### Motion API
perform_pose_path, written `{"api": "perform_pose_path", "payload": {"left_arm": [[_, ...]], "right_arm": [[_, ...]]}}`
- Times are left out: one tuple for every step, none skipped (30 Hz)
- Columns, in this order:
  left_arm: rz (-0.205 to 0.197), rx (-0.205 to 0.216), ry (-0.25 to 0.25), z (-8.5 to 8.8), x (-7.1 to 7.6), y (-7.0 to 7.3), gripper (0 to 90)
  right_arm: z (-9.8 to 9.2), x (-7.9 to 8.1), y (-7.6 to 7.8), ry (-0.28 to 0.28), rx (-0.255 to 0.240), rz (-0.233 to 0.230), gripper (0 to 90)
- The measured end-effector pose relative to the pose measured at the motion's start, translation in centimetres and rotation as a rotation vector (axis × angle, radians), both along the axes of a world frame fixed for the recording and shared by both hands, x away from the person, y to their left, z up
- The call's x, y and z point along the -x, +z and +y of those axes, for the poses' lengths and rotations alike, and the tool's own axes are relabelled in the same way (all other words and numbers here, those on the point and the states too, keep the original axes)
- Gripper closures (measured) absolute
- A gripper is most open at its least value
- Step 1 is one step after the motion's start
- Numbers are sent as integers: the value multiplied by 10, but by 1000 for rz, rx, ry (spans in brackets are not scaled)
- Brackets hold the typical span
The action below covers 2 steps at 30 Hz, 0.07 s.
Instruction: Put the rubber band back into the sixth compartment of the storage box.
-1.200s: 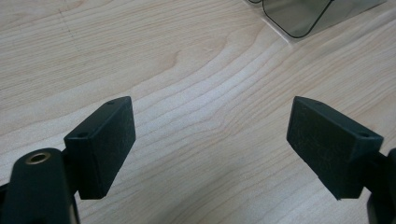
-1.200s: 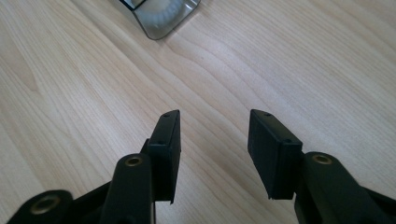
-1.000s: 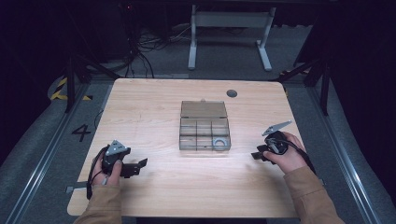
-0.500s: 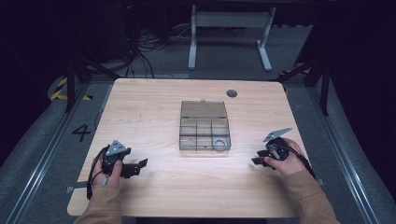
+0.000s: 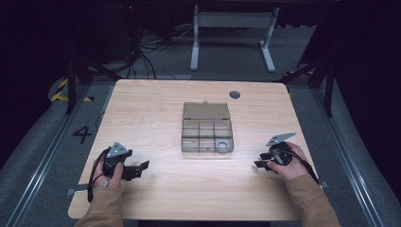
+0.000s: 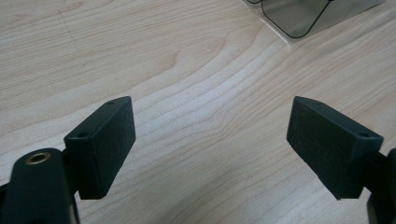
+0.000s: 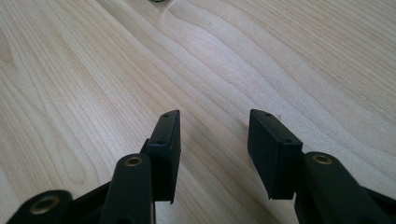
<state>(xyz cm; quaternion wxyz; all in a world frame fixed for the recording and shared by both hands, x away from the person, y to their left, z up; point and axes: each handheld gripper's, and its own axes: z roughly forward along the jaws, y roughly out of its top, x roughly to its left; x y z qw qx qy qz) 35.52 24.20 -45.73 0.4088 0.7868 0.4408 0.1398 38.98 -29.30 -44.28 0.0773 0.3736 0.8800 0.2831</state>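
A clear plastic compartment box (image 5: 207, 128) lies in the middle of the wooden table (image 5: 156, 104), its lid folded back. A small round ring-like piece (image 5: 221, 144) sits in its near right compartment. My left gripper (image 5: 141, 168) rests on the table at the near left, pointing right toward the box, jaws wide apart and empty (image 6: 210, 116). A corner of the box (image 6: 303, 14) shows at the top of the left gripper view. My right gripper (image 5: 260, 161) lies at the near right, pointing left, jaws open with a narrower gap and nothing between them (image 7: 214, 126).
A dark round grommet (image 5: 234, 94) is set into the table's far right part. Bare wood lies between each gripper and the box. Beyond the table stand a metal frame (image 5: 231, 28) and cables (image 5: 142, 47) on the floor.
My right gripper has shifted slightly toward the near edge of the table. The left gripper and the box have stayed put.
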Motion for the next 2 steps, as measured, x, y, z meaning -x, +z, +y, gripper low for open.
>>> {"api": "perform_pose_path", "payload": {"left_arm": [[1, -1, 0, 0, 0, 0, 163], [1, -1, 1, 0, 0, 0, 163]], "right_arm": [[0, 0, 0, -1, 1, -2, 552], [0, 0, 0, 2, -1, -7, 552]]}}
